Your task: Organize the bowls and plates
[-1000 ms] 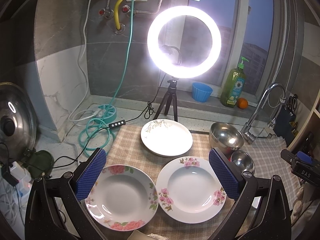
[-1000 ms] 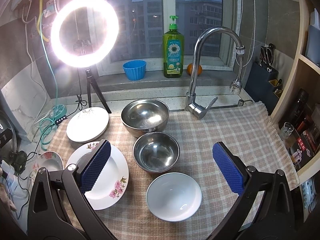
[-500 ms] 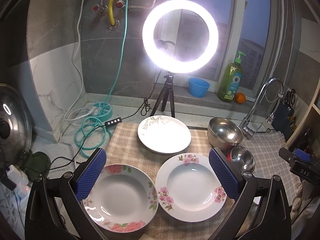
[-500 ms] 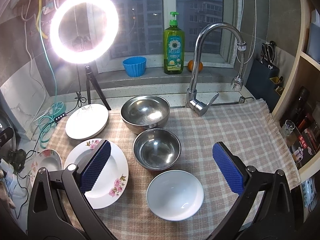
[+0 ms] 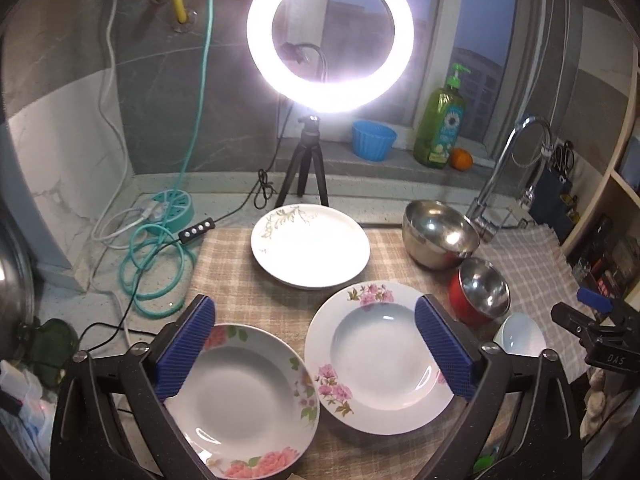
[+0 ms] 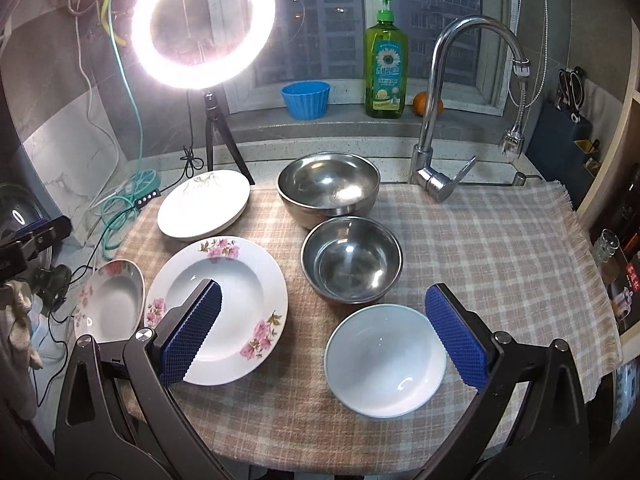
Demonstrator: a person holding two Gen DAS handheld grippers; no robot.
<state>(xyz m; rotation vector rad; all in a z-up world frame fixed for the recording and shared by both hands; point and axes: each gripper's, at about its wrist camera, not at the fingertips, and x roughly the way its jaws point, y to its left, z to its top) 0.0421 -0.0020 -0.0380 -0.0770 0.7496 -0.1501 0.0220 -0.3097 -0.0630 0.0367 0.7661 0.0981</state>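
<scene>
My left gripper (image 5: pixel 314 308) hovers over two deep flowered plates on the checked cloth. Its jaws are wide and closing, with nothing pressed between the pads. The rose plate (image 5: pixel 240 396) lies under its left finger and the pink-flower plate (image 5: pixel 380 356) under its right. A leaf-pattern white plate (image 5: pixel 310 246) sits behind them. My right gripper (image 6: pixel 323 292) stands open above a white bowl (image 6: pixel 386 360), which lies between its fingers but lower. Behind that bowl are a small steel bowl (image 6: pixel 352 264) and a large steel bowl (image 6: pixel 328 188). The pink-flower plate (image 6: pixel 224 304) sits partly under the right gripper's left finger.
A lit ring light on a tripod (image 5: pixel 304 168) stands behind the plates. The faucet (image 6: pixel 436 176) rises at the back right, with a soap bottle (image 6: pixel 386 76), a blue cup (image 6: pixel 306 98) and an orange on the sill. Cables (image 5: pixel 152 264) lie to the left, shelves to the right.
Both grippers have sunk toward the dishes, which now look larger. In the left view the ring light has slid up the frame and the white bowl has come into sight.
</scene>
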